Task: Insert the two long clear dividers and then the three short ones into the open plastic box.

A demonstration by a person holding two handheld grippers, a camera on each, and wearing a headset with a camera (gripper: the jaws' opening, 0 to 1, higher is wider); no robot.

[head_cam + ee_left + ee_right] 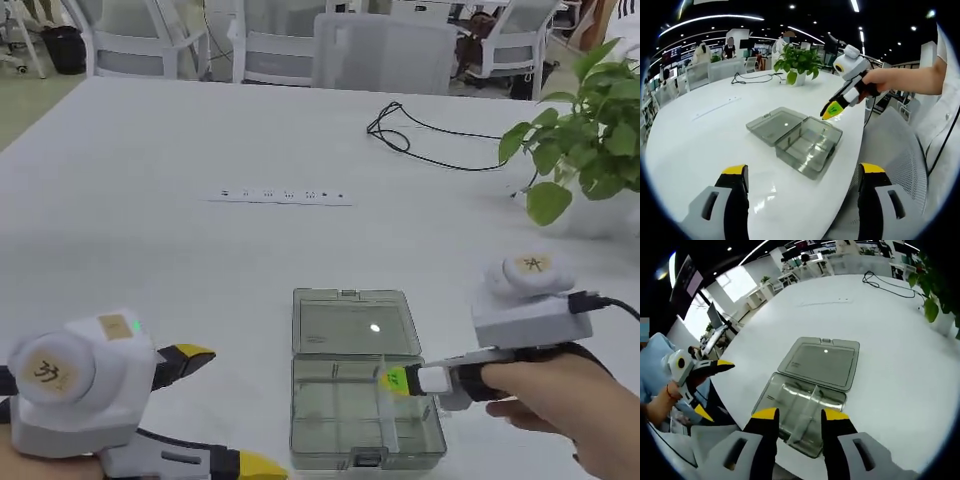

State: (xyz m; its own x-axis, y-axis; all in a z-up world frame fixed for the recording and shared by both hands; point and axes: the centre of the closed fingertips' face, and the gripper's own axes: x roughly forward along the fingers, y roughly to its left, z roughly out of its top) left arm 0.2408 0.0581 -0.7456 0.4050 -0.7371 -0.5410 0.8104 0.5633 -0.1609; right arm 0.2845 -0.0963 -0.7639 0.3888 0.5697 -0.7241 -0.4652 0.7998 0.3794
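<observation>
One open plastic box (300, 420) is sitting on the white table (150, 230) close to its near edge, with its hinged lid (350, 325) lying flat behind the tray.

One clear divider (810, 400) is standing lengthwise inside the tray, right of its middle in the head view; other dividers are too faint to make out.

Right gripper (800, 414): it is hovering over the tray's right half, and its yellow tips are pointing down at the divider. In the right gripper view the strip is running straight into the gap between the two jaws. The jaws are standing narrowly parted, and nothing is visibly pinched between them. A hand (545, 395) is holding the gripper from the right.

Left gripper (232, 410): it is waiting left of the box, well apart from it, with its jaws spread wide and carrying nothing. In the left gripper view the box is lying ahead, beyond the tips.

Also on the table: a potted plant (585, 140) at the right edge, a black cable (400, 135) beside it, and a white power strip (280, 196) farther back.
</observation>
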